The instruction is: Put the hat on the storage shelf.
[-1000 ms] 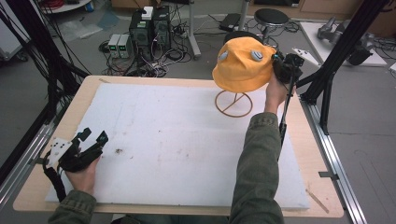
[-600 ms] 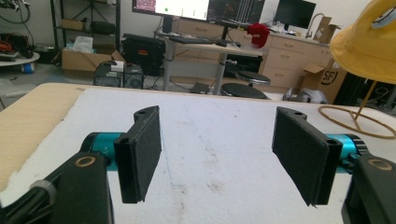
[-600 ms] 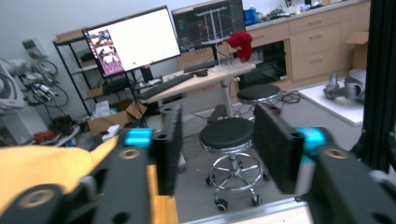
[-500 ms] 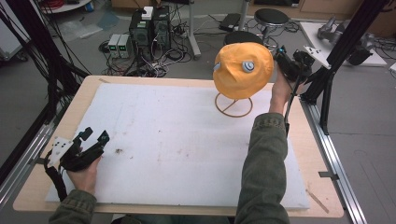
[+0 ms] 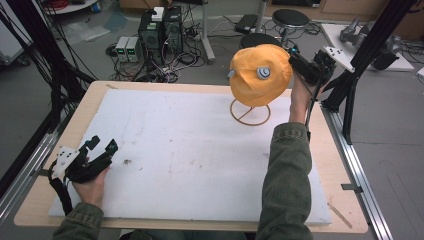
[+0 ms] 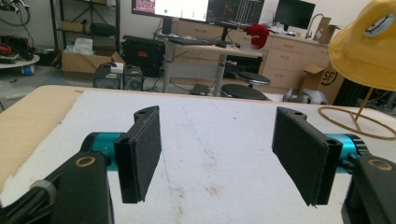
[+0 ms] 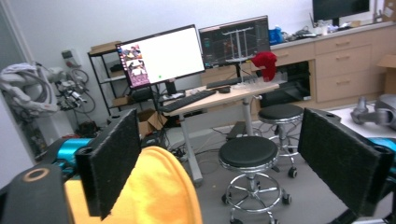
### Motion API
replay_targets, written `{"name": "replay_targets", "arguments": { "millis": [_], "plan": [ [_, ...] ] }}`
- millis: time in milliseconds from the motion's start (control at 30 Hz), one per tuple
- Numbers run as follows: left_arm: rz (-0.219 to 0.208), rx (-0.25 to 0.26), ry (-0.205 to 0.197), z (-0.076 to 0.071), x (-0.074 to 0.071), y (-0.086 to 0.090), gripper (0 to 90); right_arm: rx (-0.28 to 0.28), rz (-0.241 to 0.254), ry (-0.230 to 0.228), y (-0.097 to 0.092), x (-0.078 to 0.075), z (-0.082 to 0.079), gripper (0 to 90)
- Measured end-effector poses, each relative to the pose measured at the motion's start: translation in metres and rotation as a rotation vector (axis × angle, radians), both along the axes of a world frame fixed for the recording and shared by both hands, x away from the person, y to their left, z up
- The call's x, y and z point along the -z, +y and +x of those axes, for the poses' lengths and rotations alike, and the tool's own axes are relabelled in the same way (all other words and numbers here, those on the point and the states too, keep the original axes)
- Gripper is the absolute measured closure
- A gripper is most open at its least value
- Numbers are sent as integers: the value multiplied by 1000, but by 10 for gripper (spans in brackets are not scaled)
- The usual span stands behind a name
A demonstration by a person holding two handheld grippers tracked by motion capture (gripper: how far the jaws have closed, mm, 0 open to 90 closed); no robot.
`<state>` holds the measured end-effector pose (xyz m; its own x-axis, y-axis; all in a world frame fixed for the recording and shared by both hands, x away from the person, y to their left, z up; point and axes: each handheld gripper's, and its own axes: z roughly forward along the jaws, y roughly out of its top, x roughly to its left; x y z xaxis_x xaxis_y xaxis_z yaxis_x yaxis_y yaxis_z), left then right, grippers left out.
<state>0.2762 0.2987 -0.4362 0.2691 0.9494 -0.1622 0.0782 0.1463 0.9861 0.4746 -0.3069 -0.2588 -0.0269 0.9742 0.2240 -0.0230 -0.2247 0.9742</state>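
An orange-yellow hat with a grey badge hangs tilted on a thin wire stand at the far right of the white board. My right gripper is raised against the hat's right side. In the right gripper view that gripper is open, with the hat's cloth beside its left jaw and nothing clamped. My left gripper rests low at the near left of the board. It is open and empty, looking across the board at the hat and the stand's ring.
The white board lies on a wooden table. A black frame post stands just right of the hat, more posts at the left. Black stools and floor electronics lie beyond the far edge.
The hat has tipped on its stand, so its badge now faces the high camera. My right gripper has risen a little beside it. The left gripper has stayed put.
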Motion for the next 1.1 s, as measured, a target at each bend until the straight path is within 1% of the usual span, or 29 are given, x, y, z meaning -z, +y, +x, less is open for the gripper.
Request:
{"name": "replay_targets", "arguments": {
  "millis": [100, 200, 233, 267, 333, 400, 467, 533, 600, 733, 800, 833, 933, 1000, 1100],
  "plan": [
    [2, -1, -1, 0, 0, 0, 330, -20, -3, -11, 2, -3, -3, 108],
    [1, -2, -3, -1, -1, 0, 330, -35, -8, -25, 7, -10, -11, 90],
    [0, -2, -5, 0, -1, 0, 330, -36, -12, -33, 10, -13, -14, 74],
    [0, -3, -5, 0, -1, 0, 330, -39, -21, -43, 13, -17, -17, 31],
    [1, -1, -8, 0, -1, -1, 330, -40, -40, -52, 18, -22, -23, 24],
    [0, 0, -9, 0, -2, -1, 330, -50, -57, -50, 24, -28, -31, 24],
    [1, 0, -11, 0, -2, -1, 330, -67, -88, -48, 30, -34, -39, 24],
    [0, -1, -11, -1, -2, -2, 330, -70, -112, -51, 34, -39, -46, 24],
    [0, -1, -11, -1, -2, -2, 330, -81, -121, -63, 38, -45, -55, 24],
    [-3, 0, -8, -3, -2, -3, 330, -104, -121, -94, 45, -55, -74, 25],
    [-4, 2, -11, -5, -2, -4, 330, -107, -139, -130, 48, -56, -84, 26],
    [-1, 3, -11, -6, -1, -5, 330, -106, -152, -132, 49, -56, -88, 25],
    [-2, 6, -6, -10, 0, -7, 330, -117, -155, -141, 51, -54, -100, 26],
    [2, 5, -7, -13, 0, -8, 330, -114, -163, -149, 51, -50, -107, 25],
    [-1, 3, -11, -18, -1, -9, 330, -122, -157, -137, 51, -41, -116, 25]
  ]
}}
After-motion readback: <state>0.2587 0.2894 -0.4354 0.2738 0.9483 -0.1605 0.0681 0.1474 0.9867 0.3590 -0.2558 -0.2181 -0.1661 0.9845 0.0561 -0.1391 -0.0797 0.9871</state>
